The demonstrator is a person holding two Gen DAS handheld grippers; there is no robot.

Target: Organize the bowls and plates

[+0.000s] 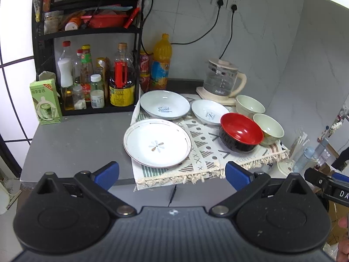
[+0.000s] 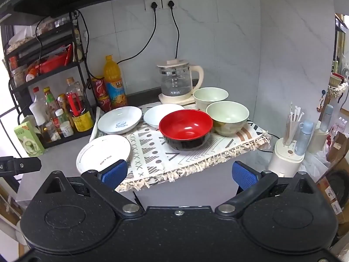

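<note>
Reading "Sweet": blue-lettered plate [image 1: 164, 104]

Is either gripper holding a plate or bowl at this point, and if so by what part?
Nothing is held. The left gripper and right gripper are both open, short of the dishes on the patterned cloth.

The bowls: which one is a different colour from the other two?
The red bowl, red inside and black outside, at the front. The two pale green bowls behind it match each other.

Black hinged gripper bodies, blue textured fingers [image 1: 108, 174], silver rivets.
</note>
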